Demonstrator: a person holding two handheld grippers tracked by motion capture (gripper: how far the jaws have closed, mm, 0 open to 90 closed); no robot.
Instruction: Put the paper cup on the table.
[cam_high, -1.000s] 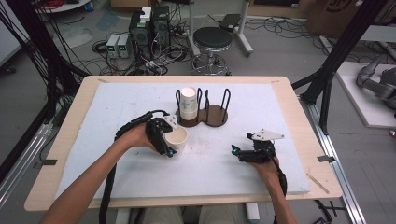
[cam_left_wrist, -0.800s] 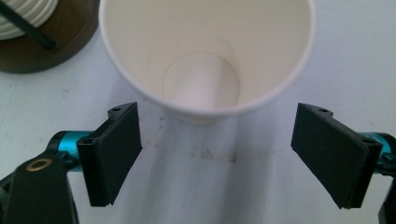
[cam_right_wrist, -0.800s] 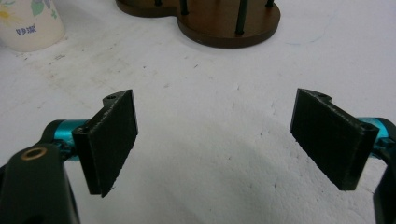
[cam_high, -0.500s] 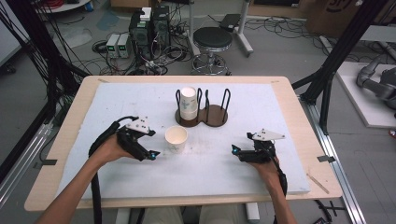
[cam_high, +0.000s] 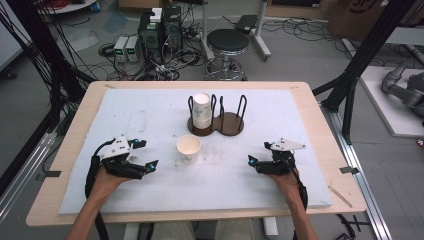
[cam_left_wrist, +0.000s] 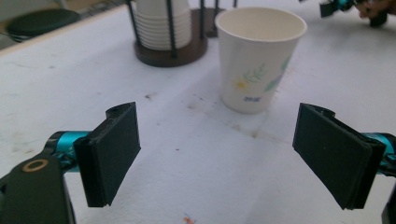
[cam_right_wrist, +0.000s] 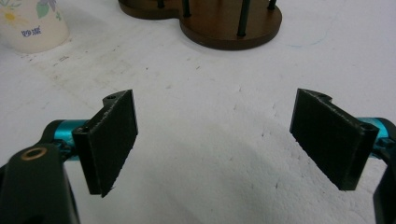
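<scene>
one white paper cup with a leaf print (cam_high: 189, 148) stands upright just ahead of the left gripper (cam_high: 148, 167), jaws spread and empty, seemingly freed from the wooden cup rack (cam_high: 216, 123); right gripper (cam_high: 251, 161) waits spread.

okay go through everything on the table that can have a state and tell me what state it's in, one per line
Paper cup: upright on the mat, empty, free of both grippers.
Cup stack: upright in the holder's left ring.
Cup holder: right ring empty.
Left gripper: open, holding nothing.
Right gripper: open, holding nothing.
</scene>
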